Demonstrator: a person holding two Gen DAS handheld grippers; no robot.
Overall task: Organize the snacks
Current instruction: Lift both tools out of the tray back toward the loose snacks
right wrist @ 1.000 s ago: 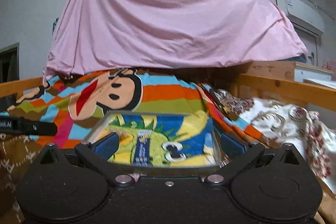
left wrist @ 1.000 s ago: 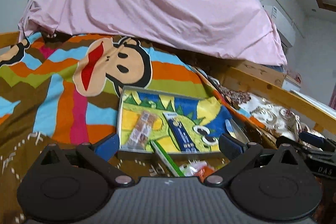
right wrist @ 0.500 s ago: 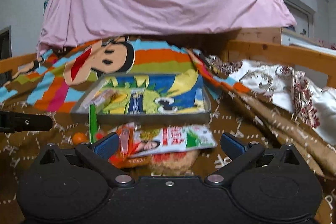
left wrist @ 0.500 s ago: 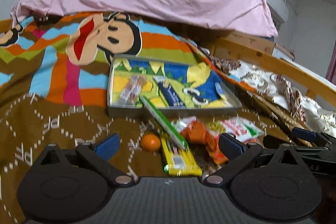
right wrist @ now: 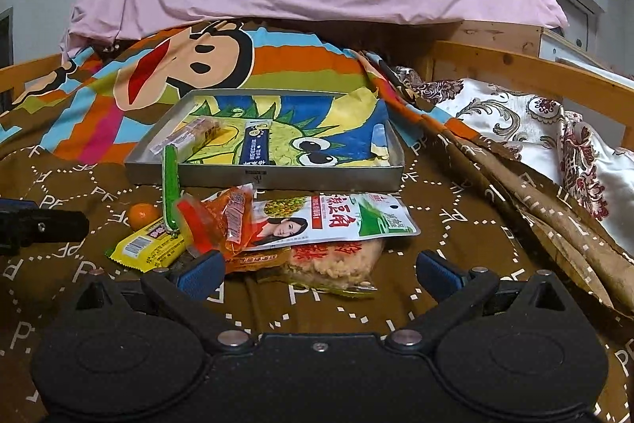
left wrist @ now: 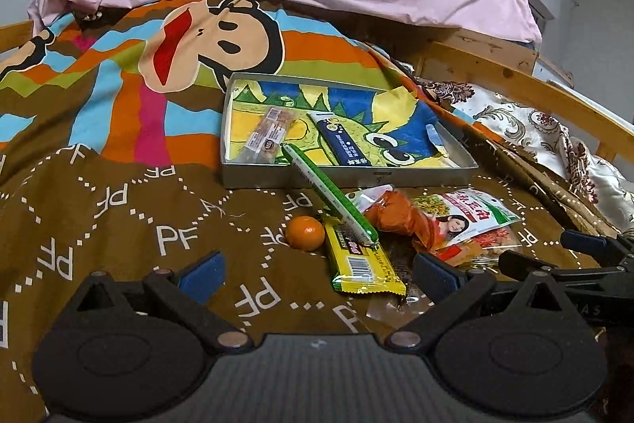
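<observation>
One metal tray [left wrist: 348,177] holds three packets: a brown bar [left wrist: 267,135], a dark blue stick [left wrist: 342,141] and a small blue sachet [left wrist: 434,134]. Outside lie one orange [left wrist: 304,232], one green stick [left wrist: 329,195], one yellow bar [left wrist: 362,264], and at least three more snack bags.

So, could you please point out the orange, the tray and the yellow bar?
orange [left wrist: 304,232], left wrist view, middle of the fruit
tray [right wrist: 317,180], right wrist view, near wall
yellow bar [left wrist: 362,264], left wrist view, barcode end
</observation>
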